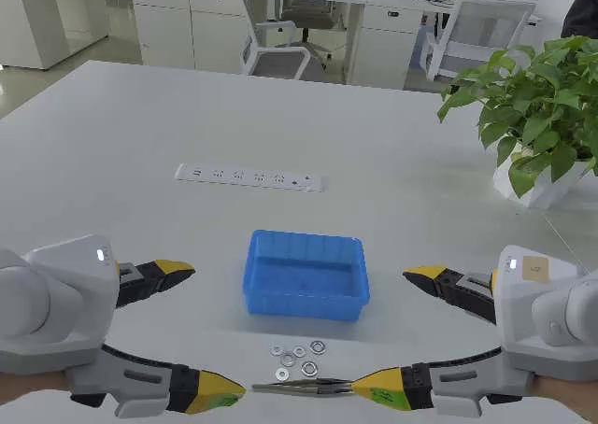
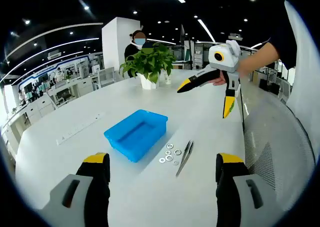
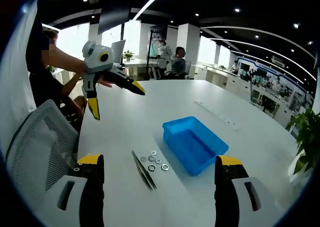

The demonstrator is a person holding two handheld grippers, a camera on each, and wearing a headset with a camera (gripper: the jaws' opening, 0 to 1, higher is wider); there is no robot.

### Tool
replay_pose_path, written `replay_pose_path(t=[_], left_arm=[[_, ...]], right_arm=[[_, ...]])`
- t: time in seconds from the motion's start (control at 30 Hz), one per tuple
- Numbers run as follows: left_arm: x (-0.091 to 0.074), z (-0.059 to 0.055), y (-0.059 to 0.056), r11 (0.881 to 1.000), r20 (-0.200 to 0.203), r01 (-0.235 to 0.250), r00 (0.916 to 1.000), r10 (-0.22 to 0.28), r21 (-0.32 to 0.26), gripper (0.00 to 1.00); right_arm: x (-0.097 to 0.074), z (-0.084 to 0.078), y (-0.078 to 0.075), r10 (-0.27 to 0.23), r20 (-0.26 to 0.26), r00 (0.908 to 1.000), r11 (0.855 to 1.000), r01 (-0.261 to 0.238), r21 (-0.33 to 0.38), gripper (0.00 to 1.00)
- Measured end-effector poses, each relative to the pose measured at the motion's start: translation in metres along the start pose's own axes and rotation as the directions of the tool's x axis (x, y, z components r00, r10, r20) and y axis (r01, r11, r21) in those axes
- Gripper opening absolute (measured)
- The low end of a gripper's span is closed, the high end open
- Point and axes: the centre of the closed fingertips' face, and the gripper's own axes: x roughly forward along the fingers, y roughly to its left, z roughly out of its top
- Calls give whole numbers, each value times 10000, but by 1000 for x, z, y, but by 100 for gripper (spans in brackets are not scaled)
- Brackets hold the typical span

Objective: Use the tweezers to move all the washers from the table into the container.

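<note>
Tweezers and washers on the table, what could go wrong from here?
1. The tweezers lie flat and thin on the table; the open left tongs or right tongs may push them instead of gripping them.
2. The washers sit clustered right beside the tweezers, so a clumsy pickup could scatter them.
3. A flat washer may slip from the tips before clearing the wall of the blue container.
</note>
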Motion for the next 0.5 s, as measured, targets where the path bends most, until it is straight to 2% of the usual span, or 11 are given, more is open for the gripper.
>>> replay_pose_path(t=[0.17, 0.3, 0.5], left_arm=[[2, -3, -1, 10000, -61, 28, 10000, -28, -23, 92], [5, -2, -3, 9998, 43, 63, 10000, -62, -207, 92], [6, -1, -6, 9999, -21, 136, 9999, -136, -33, 92]], right_arm=[[1, -2, 2, 36, -46, 10000, 10000, -35, 29, 91], [0, -1, 5, 74, 35, 10000, 9999, -75, 116, 91], [1, -3, 6, 103, 66, 9999, 9996, -105, 265, 91]])
